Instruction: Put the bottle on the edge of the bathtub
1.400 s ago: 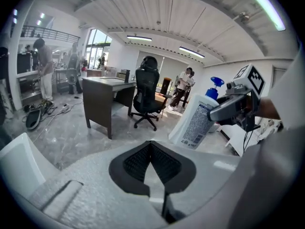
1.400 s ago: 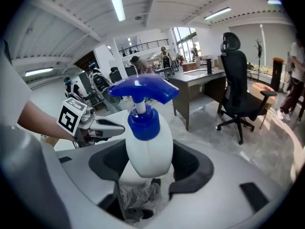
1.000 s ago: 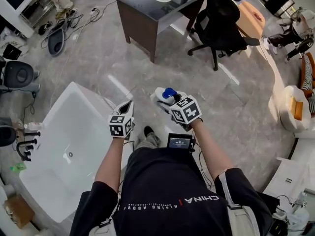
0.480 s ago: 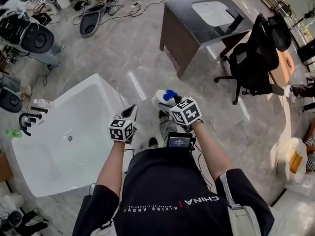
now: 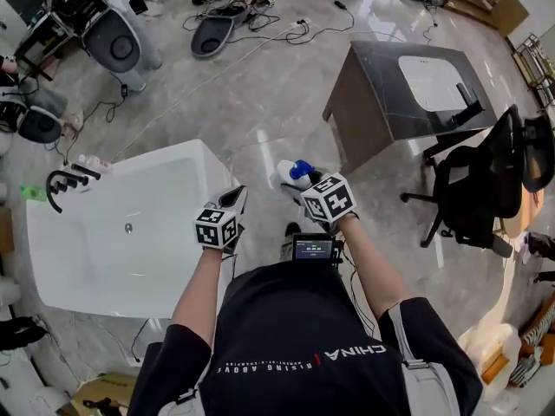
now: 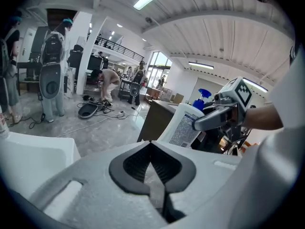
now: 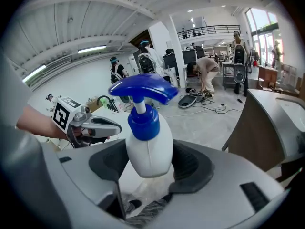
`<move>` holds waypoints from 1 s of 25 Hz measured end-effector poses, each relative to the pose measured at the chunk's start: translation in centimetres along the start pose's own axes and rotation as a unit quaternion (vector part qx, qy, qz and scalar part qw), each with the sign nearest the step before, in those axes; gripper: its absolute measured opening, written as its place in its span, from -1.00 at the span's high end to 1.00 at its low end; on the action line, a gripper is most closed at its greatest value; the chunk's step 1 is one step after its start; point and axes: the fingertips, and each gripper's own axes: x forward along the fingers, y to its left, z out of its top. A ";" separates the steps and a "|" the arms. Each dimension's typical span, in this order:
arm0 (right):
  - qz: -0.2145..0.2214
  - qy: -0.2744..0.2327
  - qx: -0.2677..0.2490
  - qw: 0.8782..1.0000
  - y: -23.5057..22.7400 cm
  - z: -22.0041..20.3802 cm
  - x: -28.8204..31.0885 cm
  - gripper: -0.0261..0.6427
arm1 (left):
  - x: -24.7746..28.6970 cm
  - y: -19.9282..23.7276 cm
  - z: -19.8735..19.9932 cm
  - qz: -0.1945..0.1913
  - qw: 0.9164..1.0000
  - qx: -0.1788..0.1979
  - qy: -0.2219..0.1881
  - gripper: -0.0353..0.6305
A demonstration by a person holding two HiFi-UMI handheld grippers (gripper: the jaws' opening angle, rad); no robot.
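The right claw [image 5: 299, 187] gripped the bottle [image 5: 288, 173] over open floor [image 5: 260, 120], just right of the bathtub [image 5: 173, 151] rim, seemingly near upright, pump uppermost. The left claw [image 5: 235, 199] hovered pinched together, empty, at that rim.

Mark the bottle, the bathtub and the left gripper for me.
bottle [image 7: 147, 154]: right gripper view, white body between the fingers.
bathtub [image 5: 147, 250]: head view, bare basin floor.
left gripper [image 5: 236, 196]: head view, at its fingertips.
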 end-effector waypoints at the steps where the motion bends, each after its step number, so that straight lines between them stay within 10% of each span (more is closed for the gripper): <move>1: 0.006 0.002 -0.005 1.000 -0.7 0.6 0.3 0.11 | 0.5 0.2 0.7 0.005 1.000 -0.004 -0.004 0.87; 25: 0.076 0.022 -0.056 0.995 -4.4 6.7 5.1 0.11 | 3.1 4.7 4.2 0.080 0.996 -0.042 -0.026 0.87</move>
